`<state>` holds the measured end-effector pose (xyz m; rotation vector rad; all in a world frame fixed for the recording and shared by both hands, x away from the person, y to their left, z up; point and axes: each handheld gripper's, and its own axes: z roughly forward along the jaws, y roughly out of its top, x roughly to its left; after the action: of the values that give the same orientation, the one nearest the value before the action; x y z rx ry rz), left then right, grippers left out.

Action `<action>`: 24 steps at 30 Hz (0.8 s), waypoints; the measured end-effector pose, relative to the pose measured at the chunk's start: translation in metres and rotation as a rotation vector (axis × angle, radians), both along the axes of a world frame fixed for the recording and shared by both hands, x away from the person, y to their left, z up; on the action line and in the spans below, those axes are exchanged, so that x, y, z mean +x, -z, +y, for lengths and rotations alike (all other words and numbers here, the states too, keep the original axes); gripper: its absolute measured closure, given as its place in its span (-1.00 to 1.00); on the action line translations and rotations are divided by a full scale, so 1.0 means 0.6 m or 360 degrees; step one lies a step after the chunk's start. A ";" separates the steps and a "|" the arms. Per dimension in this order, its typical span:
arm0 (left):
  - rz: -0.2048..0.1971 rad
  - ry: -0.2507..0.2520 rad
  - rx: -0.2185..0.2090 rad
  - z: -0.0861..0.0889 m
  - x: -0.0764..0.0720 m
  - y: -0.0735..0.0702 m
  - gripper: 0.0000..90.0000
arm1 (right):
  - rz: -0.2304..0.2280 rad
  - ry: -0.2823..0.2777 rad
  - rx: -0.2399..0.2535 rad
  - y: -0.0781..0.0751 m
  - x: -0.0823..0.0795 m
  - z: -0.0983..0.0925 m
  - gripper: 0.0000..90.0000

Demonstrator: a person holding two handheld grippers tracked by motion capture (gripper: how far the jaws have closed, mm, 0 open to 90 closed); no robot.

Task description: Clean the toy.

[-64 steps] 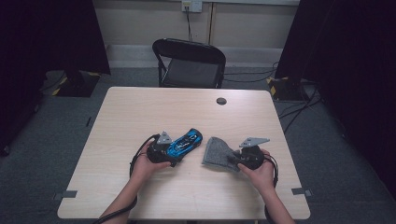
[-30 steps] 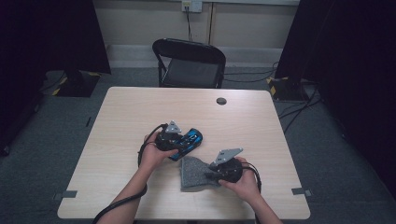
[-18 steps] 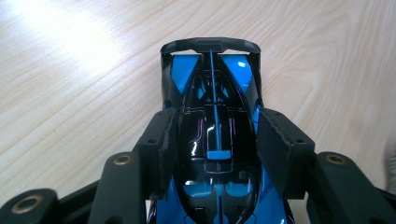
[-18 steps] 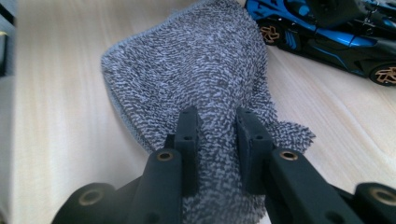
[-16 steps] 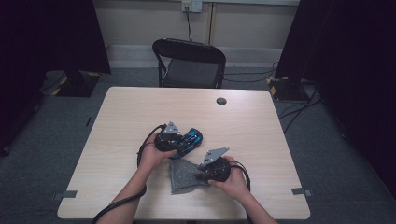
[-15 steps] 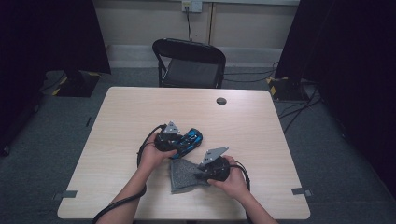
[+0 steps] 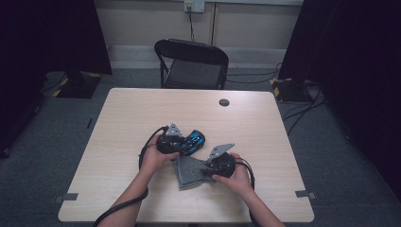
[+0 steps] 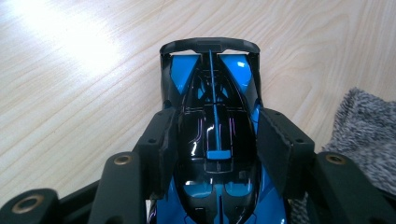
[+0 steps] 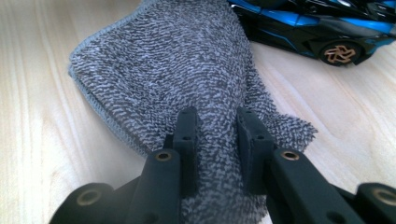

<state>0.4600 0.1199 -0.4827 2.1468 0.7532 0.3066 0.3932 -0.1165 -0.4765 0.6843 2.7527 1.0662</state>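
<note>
A blue and black toy car (image 8: 212, 84) rests on the wooden table, and my left gripper (image 8: 217, 149) is shut on its body, one pad against each side. In the high view the car (image 7: 195, 140) sits at the table's middle with the left gripper (image 7: 185, 144) coming at it from the left. A grey knitted cloth (image 9: 173, 60) lies just in front of the car. My right gripper (image 9: 215, 135) is shut on a bunched fold of it. From above, the cloth (image 7: 189, 171) spreads left of the right gripper (image 7: 206, 171).
The light wooden table (image 7: 132, 113) has a small black round disc (image 7: 224, 102) near its far edge. A black folding chair (image 7: 191, 64) stands behind the table. Cables and dark curtains line the floor at both sides.
My right gripper has dragged the grey cloth leftward and toward the near edge, so it now lies just in front of the car. The left gripper and the car have stayed put.
</note>
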 end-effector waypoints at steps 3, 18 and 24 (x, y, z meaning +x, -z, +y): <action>-0.0009 0.0004 0.0007 0.001 0.000 0.000 0.08 | -0.0008 0.0012 -0.0004 -0.001 0.003 -0.001 0.61; -0.0012 0.0005 0.0000 0.001 0.000 0.001 0.08 | 0.0006 0.0104 0.0024 -0.005 0.034 -0.026 0.60; -0.0015 0.0008 -0.0004 0.002 -0.001 0.001 0.08 | 0.0015 0.0127 0.0027 -0.004 0.042 -0.030 0.60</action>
<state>0.4594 0.1211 -0.4834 2.1435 0.7423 0.3125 0.4183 -0.1347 -0.4739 0.7964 2.7018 1.0740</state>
